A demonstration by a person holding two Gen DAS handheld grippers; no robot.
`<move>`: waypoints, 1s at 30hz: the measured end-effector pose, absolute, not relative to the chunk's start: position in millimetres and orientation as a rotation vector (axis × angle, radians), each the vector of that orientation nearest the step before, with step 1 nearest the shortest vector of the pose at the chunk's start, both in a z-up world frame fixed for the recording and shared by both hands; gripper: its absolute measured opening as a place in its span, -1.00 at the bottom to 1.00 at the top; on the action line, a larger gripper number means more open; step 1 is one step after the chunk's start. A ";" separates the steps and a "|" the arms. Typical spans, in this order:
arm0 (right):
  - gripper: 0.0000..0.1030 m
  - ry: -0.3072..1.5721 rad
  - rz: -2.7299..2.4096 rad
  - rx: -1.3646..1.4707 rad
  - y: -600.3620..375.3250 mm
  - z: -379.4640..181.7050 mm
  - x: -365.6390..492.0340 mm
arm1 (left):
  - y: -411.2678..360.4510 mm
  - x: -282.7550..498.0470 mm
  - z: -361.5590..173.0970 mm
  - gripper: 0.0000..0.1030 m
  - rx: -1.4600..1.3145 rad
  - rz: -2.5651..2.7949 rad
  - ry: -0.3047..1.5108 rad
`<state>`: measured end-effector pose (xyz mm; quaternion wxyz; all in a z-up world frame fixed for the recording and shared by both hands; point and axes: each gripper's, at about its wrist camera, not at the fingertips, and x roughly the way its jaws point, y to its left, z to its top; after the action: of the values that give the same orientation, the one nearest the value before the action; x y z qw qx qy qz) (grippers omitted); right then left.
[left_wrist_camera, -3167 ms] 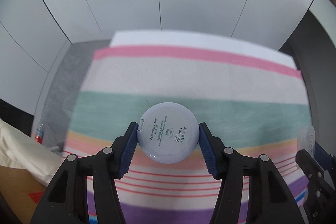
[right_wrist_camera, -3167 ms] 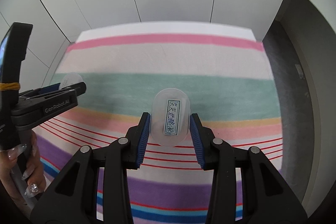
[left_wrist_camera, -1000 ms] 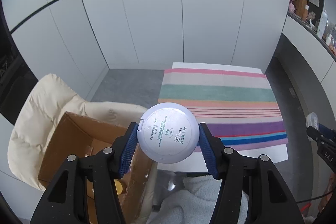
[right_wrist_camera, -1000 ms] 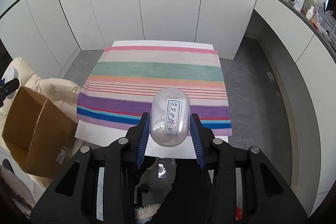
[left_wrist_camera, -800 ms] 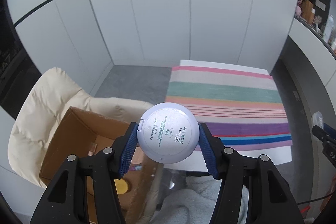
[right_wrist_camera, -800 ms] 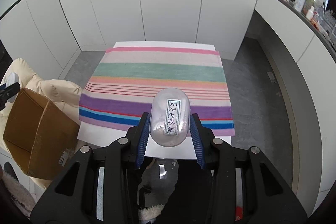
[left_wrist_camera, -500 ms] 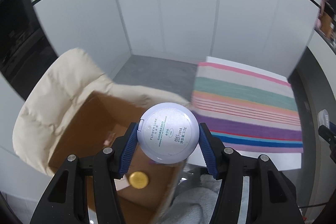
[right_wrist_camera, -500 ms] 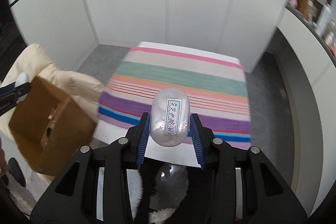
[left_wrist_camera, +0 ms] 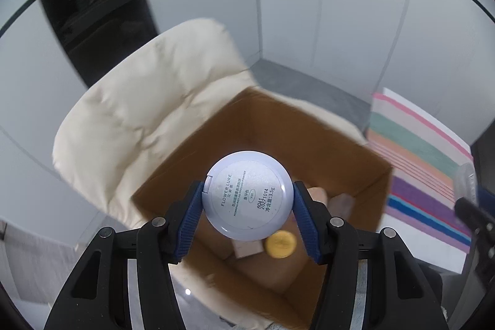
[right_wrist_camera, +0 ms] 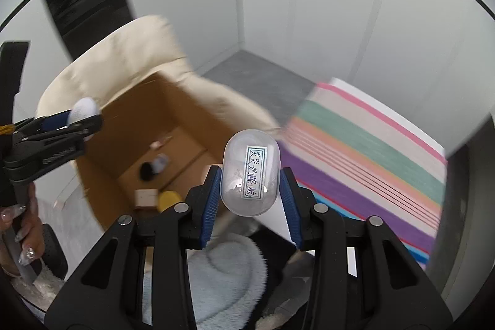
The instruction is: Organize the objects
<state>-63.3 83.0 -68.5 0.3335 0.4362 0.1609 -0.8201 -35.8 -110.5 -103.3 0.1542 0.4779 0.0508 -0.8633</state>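
One compact (left_wrist_camera: 249, 194); one capsule (right_wrist_camera: 250, 172); one box (left_wrist_camera: 309, 126); two tongs (left_wrist_camera: 249, 217).

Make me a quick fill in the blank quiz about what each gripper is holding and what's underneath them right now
1. The left gripper is shut on a round white ____.
2. The clear capsule in the right gripper bears a ____ with handwriting.
3. The cardboard box sits on a cream ____.
4. A round ____ lid lies inside the box.

Missing words: compact; label; chair; yellow
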 end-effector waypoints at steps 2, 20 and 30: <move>-0.22 0.448 -2.069 1.124 55.1 -73.4 -48.0 | -124.3 -29.0 -107.1 0.13 1.369 -2.441 0.159; 1.00 0.511 -2.048 1.073 -17.5 -89.7 -24.4 | -150.6 -26.6 -119.0 0.93 1.358 -2.436 0.095; 1.00 0.461 -2.088 1.174 -8.0 -98.2 -40.2 | -148.4 -26.2 -118.7 0.93 1.387 -2.440 0.106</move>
<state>-40.2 -8.0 -98.2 0.3438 0.4520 0.1773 -0.8038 -26.2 -148.4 -118.7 0.1658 0.4869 0.0372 -0.8567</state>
